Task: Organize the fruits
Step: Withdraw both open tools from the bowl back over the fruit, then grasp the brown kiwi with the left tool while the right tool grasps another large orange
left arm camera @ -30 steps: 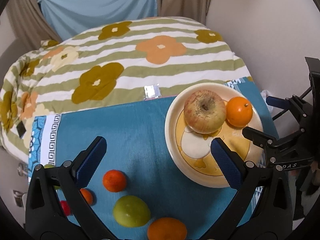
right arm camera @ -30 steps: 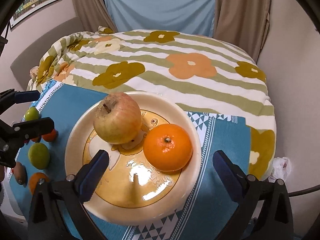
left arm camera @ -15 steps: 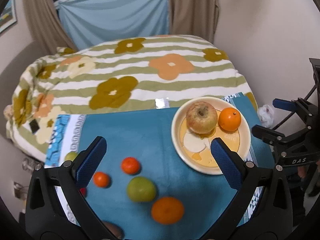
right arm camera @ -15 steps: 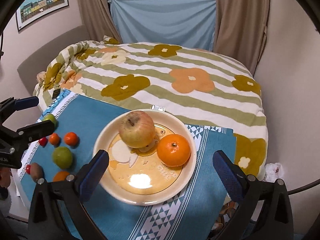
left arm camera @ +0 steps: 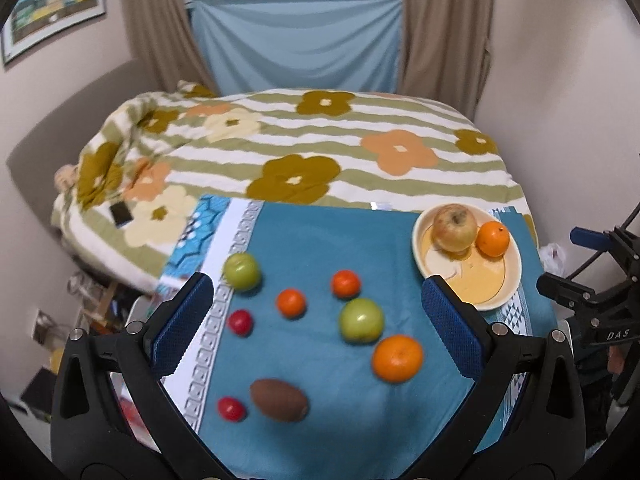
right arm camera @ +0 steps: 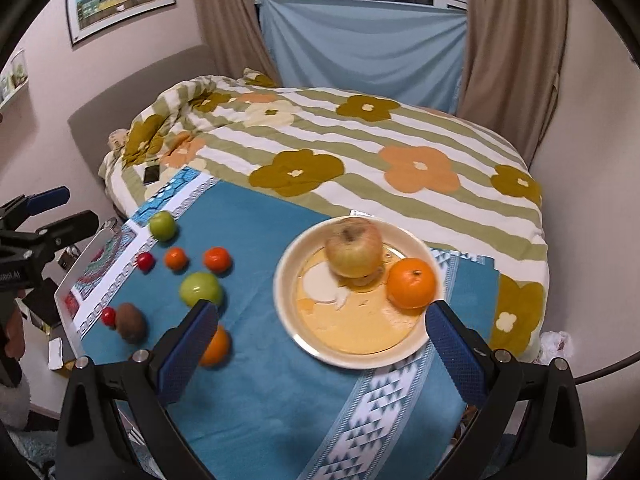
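Note:
A cream plate [left arm camera: 505, 292] [right arm camera: 288, 312] on the blue cloth holds a big apple [left arm camera: 455, 227] [right arm camera: 353, 247] and an orange [left arm camera: 494, 239] [right arm camera: 411, 283]. Loose on the cloth lie two green apples [left arm camera: 361, 319] [left arm camera: 241, 271], a large orange [left arm camera: 397, 358], two small oranges [left arm camera: 346, 283] [left arm camera: 291, 302], a brown kiwi [left arm camera: 279, 399] and two small red fruits [left arm camera: 240, 322] [left arm camera: 231, 408]. My left gripper [left arm camera: 316, 326] is open and empty, held high above the loose fruit. My right gripper [right arm camera: 320, 340] is open and empty above the plate's near rim.
The blue cloth [left arm camera: 304, 236] lies over a bed with a striped flowered quilt [left arm camera: 304, 148]. Walls stand close on the right and left. A small dark card [left arm camera: 120, 213] lies on the quilt at left. Clutter sits on the floor at left.
Both grippers have pulled back and up from the plate. The view has widened, so the loose fruit on the left of the cloth now shows. No fruit has moved.

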A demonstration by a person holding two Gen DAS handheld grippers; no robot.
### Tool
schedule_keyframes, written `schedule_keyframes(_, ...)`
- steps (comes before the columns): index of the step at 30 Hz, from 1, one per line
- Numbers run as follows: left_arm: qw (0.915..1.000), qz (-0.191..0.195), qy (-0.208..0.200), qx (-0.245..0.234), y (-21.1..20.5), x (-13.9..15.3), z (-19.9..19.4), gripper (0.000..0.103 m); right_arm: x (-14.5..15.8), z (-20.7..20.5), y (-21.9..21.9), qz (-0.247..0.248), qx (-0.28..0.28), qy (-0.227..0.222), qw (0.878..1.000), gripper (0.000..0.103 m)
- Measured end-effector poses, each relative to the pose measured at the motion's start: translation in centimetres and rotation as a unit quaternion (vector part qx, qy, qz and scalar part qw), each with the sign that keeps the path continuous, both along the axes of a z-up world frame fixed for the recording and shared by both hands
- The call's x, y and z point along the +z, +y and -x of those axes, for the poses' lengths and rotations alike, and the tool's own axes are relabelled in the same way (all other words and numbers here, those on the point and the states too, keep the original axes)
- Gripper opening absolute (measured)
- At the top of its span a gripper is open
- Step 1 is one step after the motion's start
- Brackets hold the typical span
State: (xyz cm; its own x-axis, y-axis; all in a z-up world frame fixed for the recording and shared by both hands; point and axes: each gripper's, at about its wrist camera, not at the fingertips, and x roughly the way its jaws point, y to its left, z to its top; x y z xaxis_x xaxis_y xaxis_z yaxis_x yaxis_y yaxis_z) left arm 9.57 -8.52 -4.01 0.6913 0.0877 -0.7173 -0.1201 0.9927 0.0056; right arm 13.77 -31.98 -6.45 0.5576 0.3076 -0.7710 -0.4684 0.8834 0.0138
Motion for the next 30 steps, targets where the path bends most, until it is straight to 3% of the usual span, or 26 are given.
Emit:
schedule_keyframes(6,0.9995,0.018,0.013,0.021,2.6,-1.5,4.0,0.103,-1.3,2.5,2.2,-0.012,0.003,0.021,1.000,0.103)
schedule_keyframes(14,0.9988,0.023,0.043,0.010,3.6,-6.6,7.4,0.103,-4.5,5.2,4.1,-0.021,0.004,0.041,0.999,0.103)
schedule_keyframes(18,0.9989,0.015,0.045,-0.001,3.3,-9.3,7.8,0.103,-6.6,5.7,4.8,-0.044,0.012,0.054,0.997,0.103)
schedule_keyframes(24,0.9980,0.000,0.057,-0.026,3.1,-14.0,7.1,0.103,-9.8,5.4,6.6,-0.027,0.018,0.055,0.998,0.103)
schedule_keyframes(30,0.9973,-0.023,0.055,-0.044,3.2,-16.3,6.4,0.103,-11.8,4.8,7.8,-0.021,0.020,0.049,0.998,0.103)
